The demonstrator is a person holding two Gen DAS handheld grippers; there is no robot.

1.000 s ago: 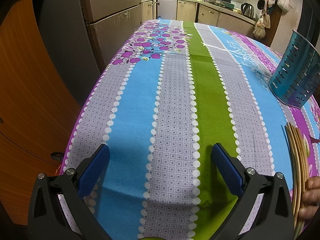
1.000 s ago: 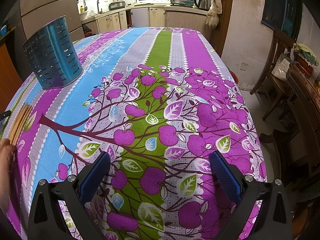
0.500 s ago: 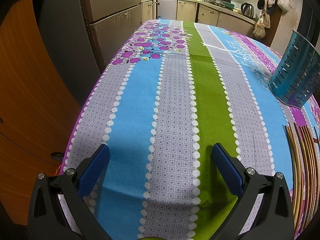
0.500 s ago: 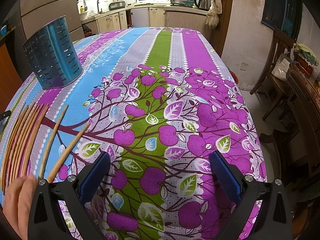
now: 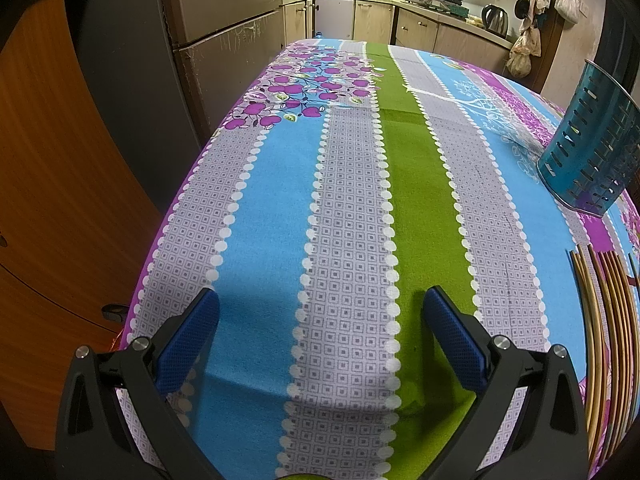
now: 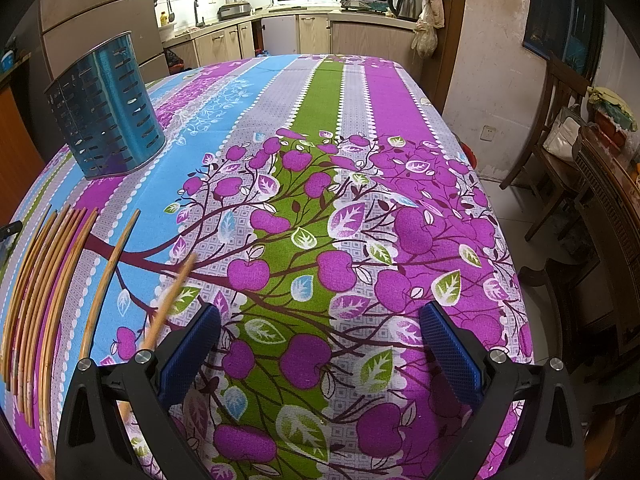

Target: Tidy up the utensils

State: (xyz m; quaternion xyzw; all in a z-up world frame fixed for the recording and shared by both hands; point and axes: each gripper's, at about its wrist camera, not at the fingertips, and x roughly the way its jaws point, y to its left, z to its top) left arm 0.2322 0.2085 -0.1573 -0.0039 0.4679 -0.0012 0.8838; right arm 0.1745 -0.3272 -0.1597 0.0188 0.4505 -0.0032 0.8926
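Several wooden chopsticks (image 6: 44, 292) lie spread on the patterned tablecloth at the left of the right wrist view; one chopstick (image 6: 170, 300) is blurred, in motion by my right gripper's left finger. They also show at the right edge of the left wrist view (image 5: 604, 320). A blue perforated metal utensil holder (image 6: 106, 110) stands upright beyond them, also in the left wrist view (image 5: 592, 152). My left gripper (image 5: 320, 336) is open and empty over the cloth. My right gripper (image 6: 320, 340) is open and empty.
The table (image 5: 348, 200) has its left edge near a wooden door (image 5: 48, 200) and a fridge (image 5: 224, 40). Wooden chairs (image 6: 560, 152) stand right of the table. Kitchen counters (image 6: 320, 28) lie at the far end.
The hand that set down the chopsticks has left view. The chopsticks have spread out on the cloth and one is still moving. Both grippers stayed still.
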